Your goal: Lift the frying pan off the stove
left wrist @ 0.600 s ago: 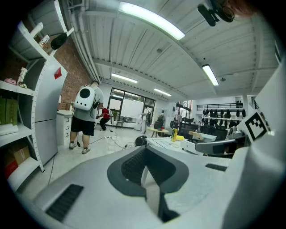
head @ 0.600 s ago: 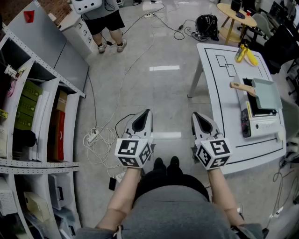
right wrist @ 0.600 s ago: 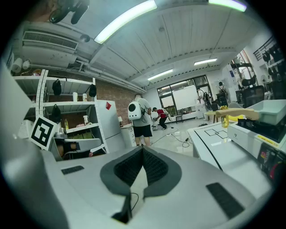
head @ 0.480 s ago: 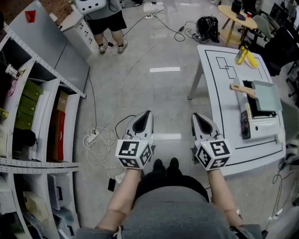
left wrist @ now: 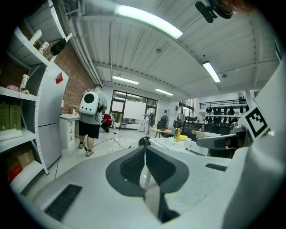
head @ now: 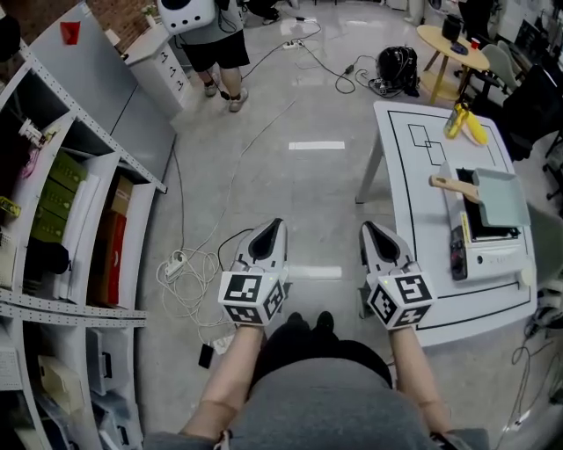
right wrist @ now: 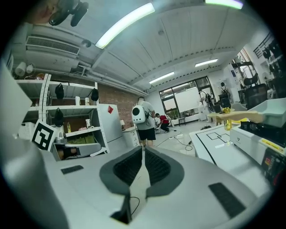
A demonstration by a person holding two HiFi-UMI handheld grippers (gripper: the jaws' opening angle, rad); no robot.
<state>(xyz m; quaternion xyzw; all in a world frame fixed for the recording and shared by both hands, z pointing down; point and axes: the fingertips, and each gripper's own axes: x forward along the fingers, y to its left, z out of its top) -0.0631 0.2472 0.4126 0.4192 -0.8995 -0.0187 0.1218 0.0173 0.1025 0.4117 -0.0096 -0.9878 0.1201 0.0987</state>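
The frying pan [head: 501, 197] is square and grey-green with a wooden handle [head: 453, 185]. It sits on a white portable stove [head: 493, 239] on the white table [head: 413, 167] at the right of the head view. Both grippers are held in front of the person's body over the floor, well short of the table. My left gripper [head: 278, 223] is shut and empty, as its own view shows [left wrist: 145, 147]. My right gripper [head: 366, 227] is also shut and empty [right wrist: 143, 150]. In the right gripper view the pan's handle [right wrist: 232, 116] and the stove [right wrist: 261, 134] are far right.
A yellow bottle [head: 456, 112] stands at the table's far end. Metal shelving [head: 70, 220] with boxes lines the left. Cables and a power strip [head: 180, 259] lie on the floor. A person with a white backpack [head: 207, 26] stands far ahead, near a round wooden table [head: 450, 37].
The head view has shifted a little, so the grippers and table sit slightly lower in frame. Both grippers stay shut and side by side.
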